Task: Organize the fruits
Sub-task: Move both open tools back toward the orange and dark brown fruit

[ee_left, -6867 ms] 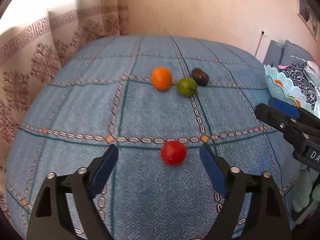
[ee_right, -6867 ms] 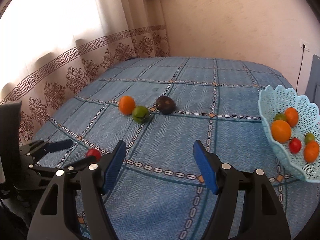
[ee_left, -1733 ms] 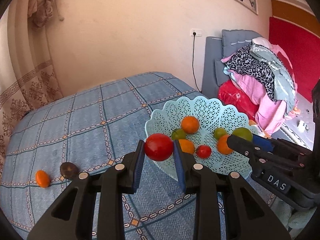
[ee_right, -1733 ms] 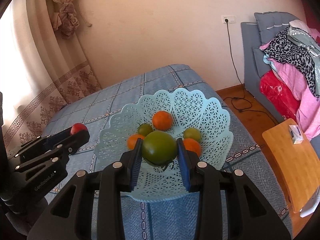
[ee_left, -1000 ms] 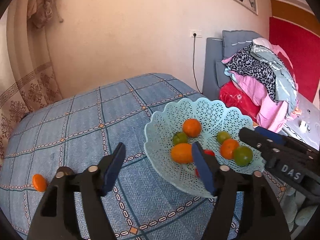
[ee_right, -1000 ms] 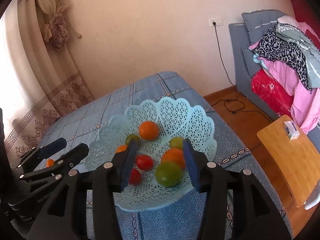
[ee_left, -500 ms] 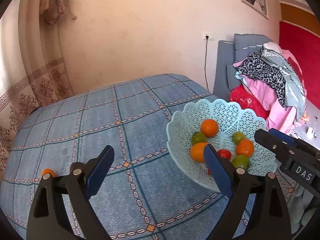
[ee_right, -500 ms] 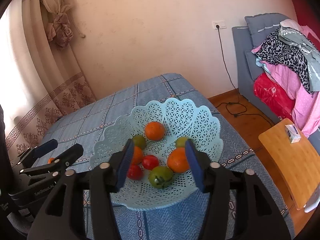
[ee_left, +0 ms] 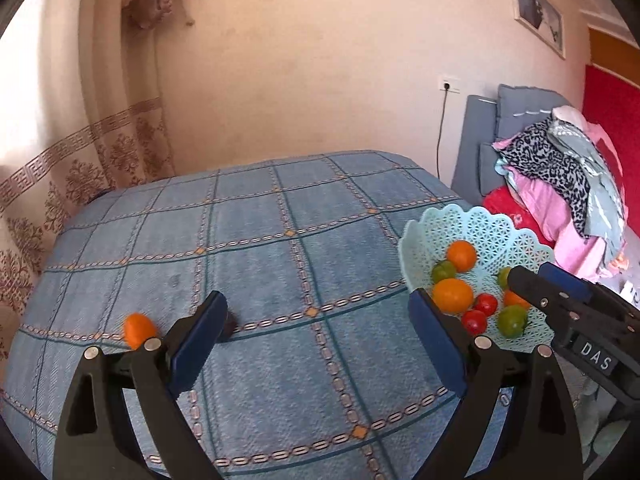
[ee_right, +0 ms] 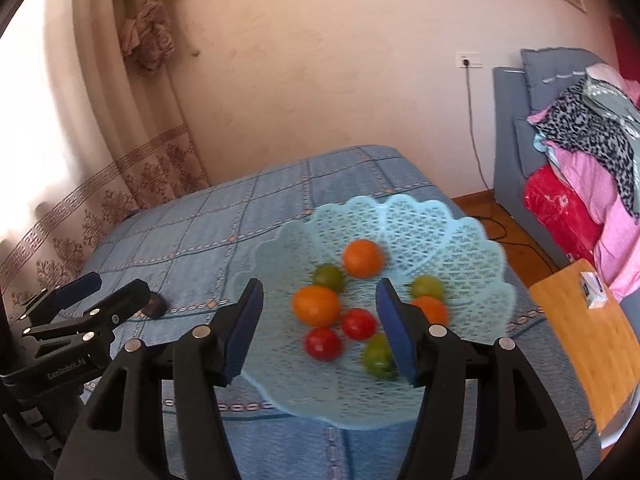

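At 3 o'clock of the left gripper point(ee_left: 318, 334), the basket point(ee_left: 486, 222) now holds the red tomato point(ee_left: 474, 321) and green one point(ee_left: 511, 320); both jaws stand open, empty, right gripper point(ee_right: 320, 328) too; orange point(ee_left: 138, 330) at 9 o'clock remains

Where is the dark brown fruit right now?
In the right wrist view, the dark brown fruit lies on the blue bedspread, left of the basket.

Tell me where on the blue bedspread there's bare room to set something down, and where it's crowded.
The bedspread is bare across its wide middle, between the loose orange fruit with the dark fruit near the curtain side and the lace basket at the opposite edge. The basket is crowded: eight fruits fill its centre. Both grippers' jaws are open and carry nothing.
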Demonstrator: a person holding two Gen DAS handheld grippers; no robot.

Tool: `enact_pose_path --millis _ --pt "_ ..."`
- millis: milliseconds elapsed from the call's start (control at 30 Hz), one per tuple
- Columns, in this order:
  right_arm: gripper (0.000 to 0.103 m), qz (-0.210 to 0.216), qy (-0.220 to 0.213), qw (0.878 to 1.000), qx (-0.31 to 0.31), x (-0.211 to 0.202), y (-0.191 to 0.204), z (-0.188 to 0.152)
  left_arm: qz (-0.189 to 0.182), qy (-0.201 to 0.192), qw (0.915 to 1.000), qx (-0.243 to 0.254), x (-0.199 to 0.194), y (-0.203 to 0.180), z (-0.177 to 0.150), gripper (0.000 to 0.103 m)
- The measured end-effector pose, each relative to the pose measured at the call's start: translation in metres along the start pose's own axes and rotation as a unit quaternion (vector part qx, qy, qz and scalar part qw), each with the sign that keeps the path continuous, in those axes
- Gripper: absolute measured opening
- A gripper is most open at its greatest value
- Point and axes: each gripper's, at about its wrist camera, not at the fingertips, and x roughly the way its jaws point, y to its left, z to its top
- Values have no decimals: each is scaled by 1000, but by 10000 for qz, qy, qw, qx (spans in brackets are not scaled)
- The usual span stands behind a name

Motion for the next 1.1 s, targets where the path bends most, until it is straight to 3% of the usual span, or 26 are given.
enact_pose_path --millis 300,700,1100 --pt "62 274 143 9989 -347 13 42 -2 192 -6 9996 -226 -10 34 -8 91" --pt "62 596 423 9944 -758 39 95 -8 777 26 9953 -578 -22 105 -26 91" --pt "62 896 746 9862 -1177 68 140 -13 1335 394 9860 -918 -8 174 -51 91"
